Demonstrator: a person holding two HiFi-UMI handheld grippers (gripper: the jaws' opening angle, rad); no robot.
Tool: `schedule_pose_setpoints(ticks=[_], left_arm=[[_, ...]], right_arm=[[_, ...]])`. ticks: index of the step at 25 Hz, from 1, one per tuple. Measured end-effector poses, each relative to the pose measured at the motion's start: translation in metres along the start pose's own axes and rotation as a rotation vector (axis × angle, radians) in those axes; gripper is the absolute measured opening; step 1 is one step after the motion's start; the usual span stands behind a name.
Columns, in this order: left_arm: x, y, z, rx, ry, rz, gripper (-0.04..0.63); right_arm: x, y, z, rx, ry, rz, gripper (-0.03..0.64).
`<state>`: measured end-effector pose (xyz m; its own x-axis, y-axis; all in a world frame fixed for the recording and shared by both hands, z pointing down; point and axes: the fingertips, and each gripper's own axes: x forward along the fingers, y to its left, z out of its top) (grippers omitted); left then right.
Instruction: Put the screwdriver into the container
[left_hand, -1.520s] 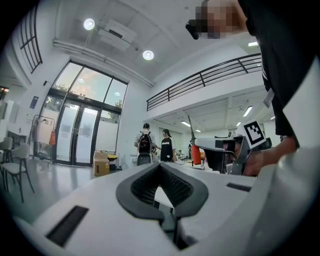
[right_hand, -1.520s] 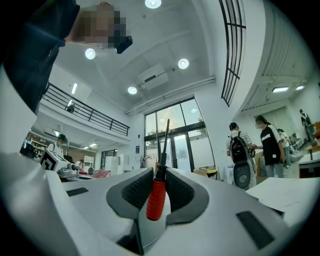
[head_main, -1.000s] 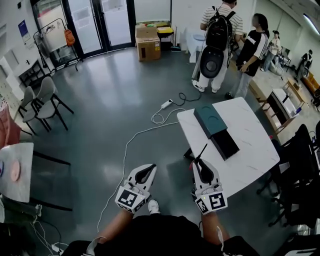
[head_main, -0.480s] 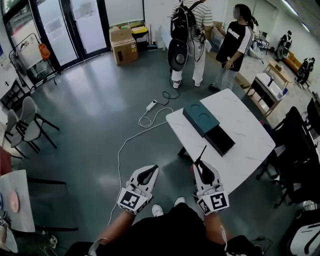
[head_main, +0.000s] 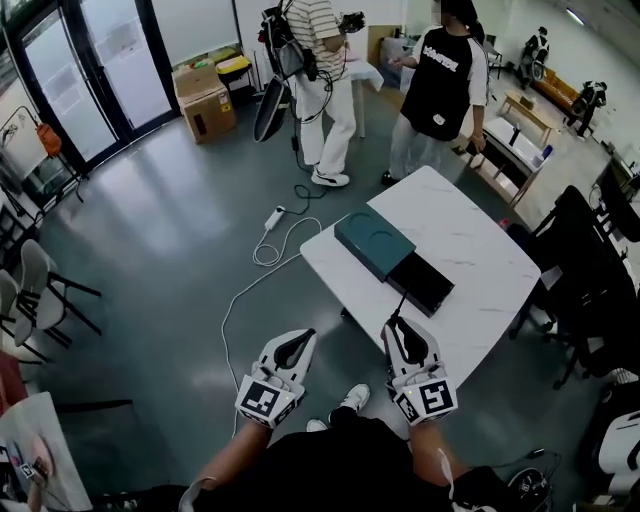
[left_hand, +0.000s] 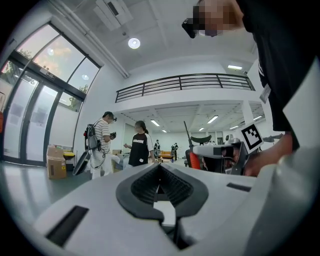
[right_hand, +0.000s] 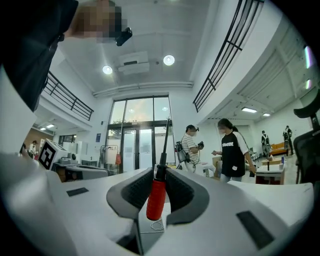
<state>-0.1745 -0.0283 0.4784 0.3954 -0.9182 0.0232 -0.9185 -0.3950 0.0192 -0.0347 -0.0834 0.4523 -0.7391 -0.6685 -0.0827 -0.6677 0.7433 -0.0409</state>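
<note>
The screwdriver, its red handle clamped in the right gripper, points at the open container just ahead, poised for insertion. The left gripper, closed and empty, hangs left of the container.

black top, white hand-held grippers, marker cubes
</note>
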Motion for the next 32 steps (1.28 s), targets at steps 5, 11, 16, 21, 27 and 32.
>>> schedule_pose_setpoints(ticks=[5,11,16,21,27,32], left_arm=[[0.058,0.006,-0.005,-0.001,0.016,-0.069,0.006],[0.124,-0.003,-0.012,0.008,0.032,-0.152,0.005],[0.164,-0.013,-0.009,0.010,0.036,-0.203,0.006],[0.196,-0.013,-0.011,0.017,0.052,-0.230,0.005],[0.237,-0.011,-0.013,0.018,0.047,-0.294,0.005],[0.264,0.001,-0.012,0.001,0.040,-0.342,0.005]], right_arm=[[0.014,-0.047,-0.013,-0.006,0.015,-0.069,0.092],[0.017,-0.102,-0.026,-0.007,0.038,-0.141,0.092],[0.012,-0.141,-0.030,-0.012,0.063,-0.189,0.092],[0.015,-0.170,-0.039,-0.037,0.092,-0.223,0.092],[0.024,-0.197,-0.048,-0.066,0.122,-0.274,0.092],[0.040,-0.211,-0.064,-0.113,0.185,-0.302,0.092]])
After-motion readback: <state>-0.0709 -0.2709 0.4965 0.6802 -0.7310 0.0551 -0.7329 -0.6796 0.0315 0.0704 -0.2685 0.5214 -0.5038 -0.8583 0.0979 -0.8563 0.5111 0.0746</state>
